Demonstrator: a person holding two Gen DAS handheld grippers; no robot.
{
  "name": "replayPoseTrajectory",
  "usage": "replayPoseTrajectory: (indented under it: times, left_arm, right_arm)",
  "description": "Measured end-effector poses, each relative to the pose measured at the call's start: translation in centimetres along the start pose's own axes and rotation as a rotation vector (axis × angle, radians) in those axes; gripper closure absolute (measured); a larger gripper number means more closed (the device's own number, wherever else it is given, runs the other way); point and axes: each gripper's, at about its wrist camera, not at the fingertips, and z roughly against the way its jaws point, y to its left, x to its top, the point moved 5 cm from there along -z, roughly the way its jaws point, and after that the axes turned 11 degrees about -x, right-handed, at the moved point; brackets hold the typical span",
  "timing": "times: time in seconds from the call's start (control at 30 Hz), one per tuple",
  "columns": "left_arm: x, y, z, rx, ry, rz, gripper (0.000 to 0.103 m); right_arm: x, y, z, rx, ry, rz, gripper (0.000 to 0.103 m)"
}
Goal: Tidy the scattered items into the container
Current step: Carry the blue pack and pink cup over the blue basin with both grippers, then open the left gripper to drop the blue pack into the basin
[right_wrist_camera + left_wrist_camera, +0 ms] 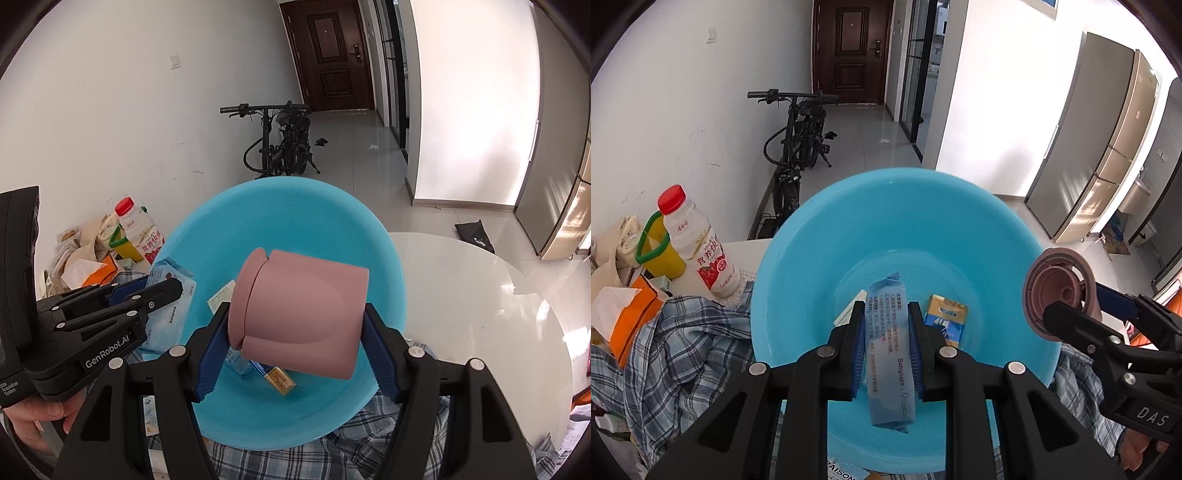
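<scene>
Over the surface's near edge, blue basin (923, 221) on plaid cloth (683, 350). Above it: pink cup (299, 314), sideways, clamped by right hand-held gripper (295, 350); wipes pack (888, 350), pinched by left hand-held gripper (886, 350). Inside: small yellow-blue box (945, 319).

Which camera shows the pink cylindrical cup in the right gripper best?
The right wrist view: the matte pink cylindrical cup fills the centre, side-on, clamped between the right gripper fingers above the round blue plastic basin. The left wrist view shows only its ribbed end near the right edge, partly hidden by that gripper.
</scene>
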Motion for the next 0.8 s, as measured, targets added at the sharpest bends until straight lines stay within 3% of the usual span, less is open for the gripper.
replayPoseTrajectory:
  times: [0.27,0.73,0.77,0.8]
  left_arm:
    - [-2.3,1.6,-4.9,-0.003,0.147,0.038,0.081]
    - [-2.8,2.2,-7.2,0.001,0.184,0.030,0.080]
    - [-2.6,2.2,-7.0,-0.001,0.179,0.027,0.076]
    - [-2.5,2.1,-6.8,-0.004,0.172,0.029,0.059]
  right_arm:
    - [-2.0,0.9,-4.4,0.003,0.112,0.058,0.037]
    - [-2.6,1.0,-6.2,-0.003,0.144,0.069,0.037]
    - [-2.6,1.0,-6.2,-0.004,0.143,0.068,0.037]
    - [-2.5,1.1,-6.1,-0.006,0.141,0.068,0.037]
